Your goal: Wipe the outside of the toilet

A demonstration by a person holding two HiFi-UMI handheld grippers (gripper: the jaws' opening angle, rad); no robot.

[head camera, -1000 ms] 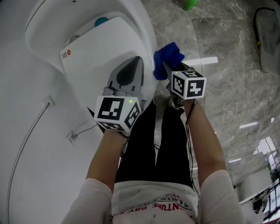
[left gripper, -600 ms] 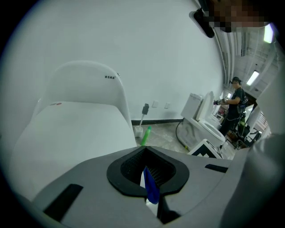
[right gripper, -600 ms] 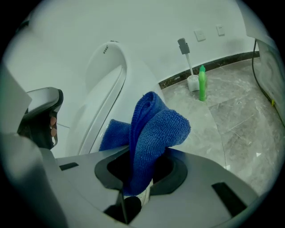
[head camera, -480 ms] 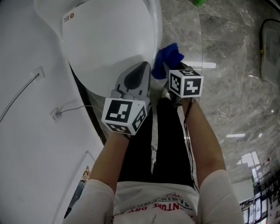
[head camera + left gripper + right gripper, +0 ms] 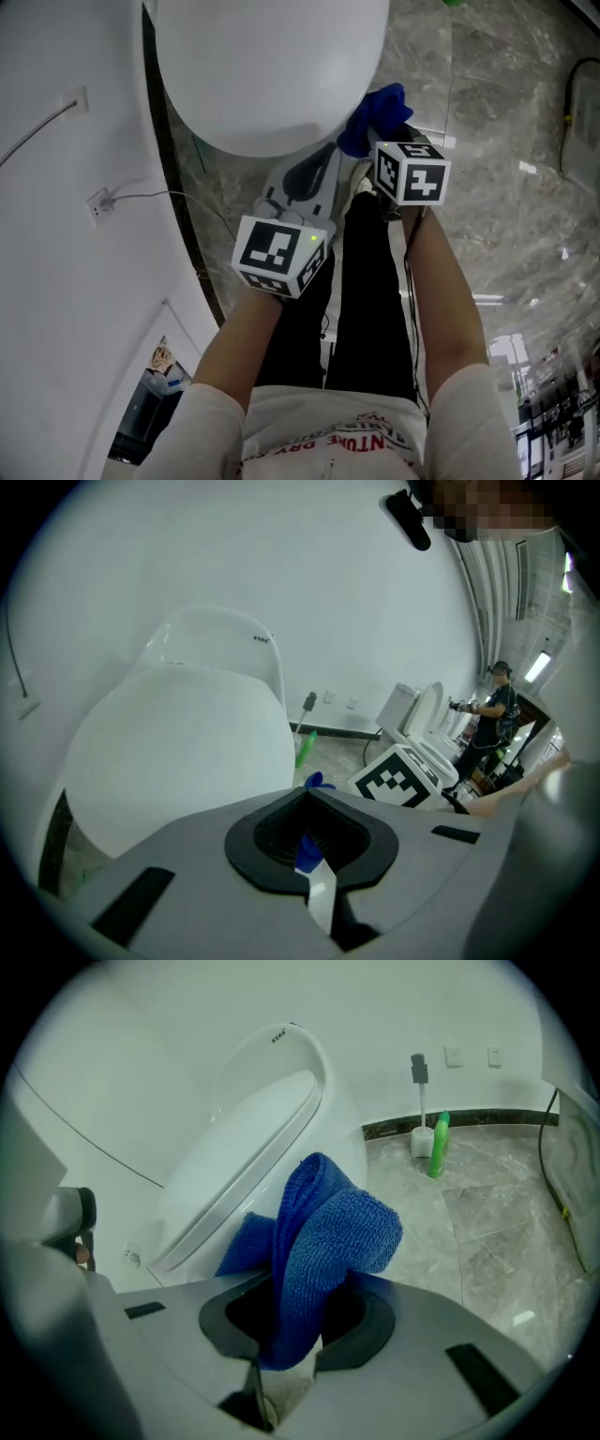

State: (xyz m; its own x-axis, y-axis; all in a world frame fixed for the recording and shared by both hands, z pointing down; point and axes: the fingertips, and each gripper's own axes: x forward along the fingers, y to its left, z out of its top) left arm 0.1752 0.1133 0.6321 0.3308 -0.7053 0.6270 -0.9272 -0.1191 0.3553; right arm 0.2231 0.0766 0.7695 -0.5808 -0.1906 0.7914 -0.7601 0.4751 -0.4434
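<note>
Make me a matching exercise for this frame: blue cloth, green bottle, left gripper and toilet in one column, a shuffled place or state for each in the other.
1. blue cloth
2. green bottle
3. left gripper
4. toilet

A. jaws together, nothing held
B. upright on the floor
C. white, lid closed
D. clamped in the right gripper

Pairs: 1-D, 2-B, 3-A, 4-C

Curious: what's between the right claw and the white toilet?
A blue terry cloth, clamped in the right claw, reaching toward the white toilet; right gripper view shows it.
</note>
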